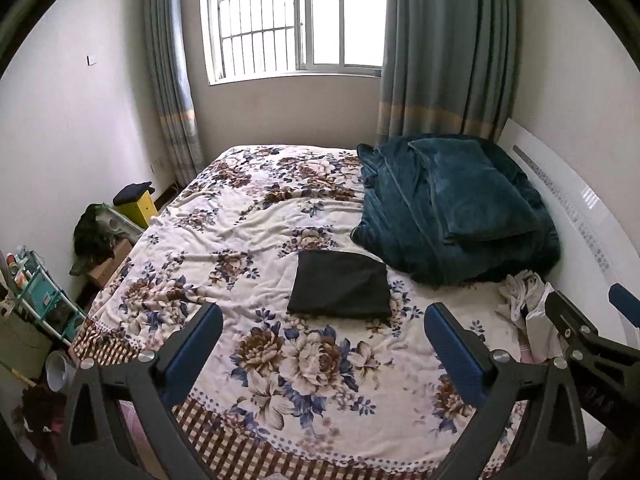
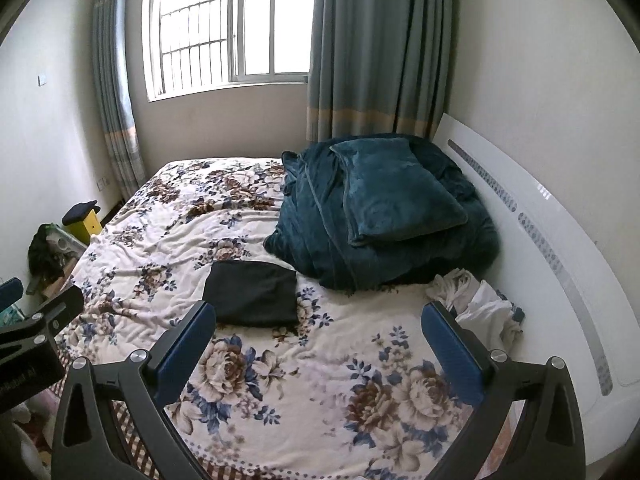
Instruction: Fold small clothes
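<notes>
Folded black garment [image 1: 340, 286] flat on floral bed [image 1: 248, 216]; left tool [image 1: 324, 334] and right tool [image 2: 318, 330] both released, empty, above it

Folded garment [image 1: 340, 286] on bed [image 1: 248, 216] (mid-bed)

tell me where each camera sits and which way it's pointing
Left wrist: sits on the left hand-held gripper, looking down over the floral bed toward the window; its own open fingers frame the view, and the right hand-held gripper shows at the right edge.
Right wrist: sits on the right hand-held gripper, facing the same way; its own open fingers show, with the left one at the left edge.
Both share: the folded black garment, teal bedding pile, crumpled white clothes.
</notes>
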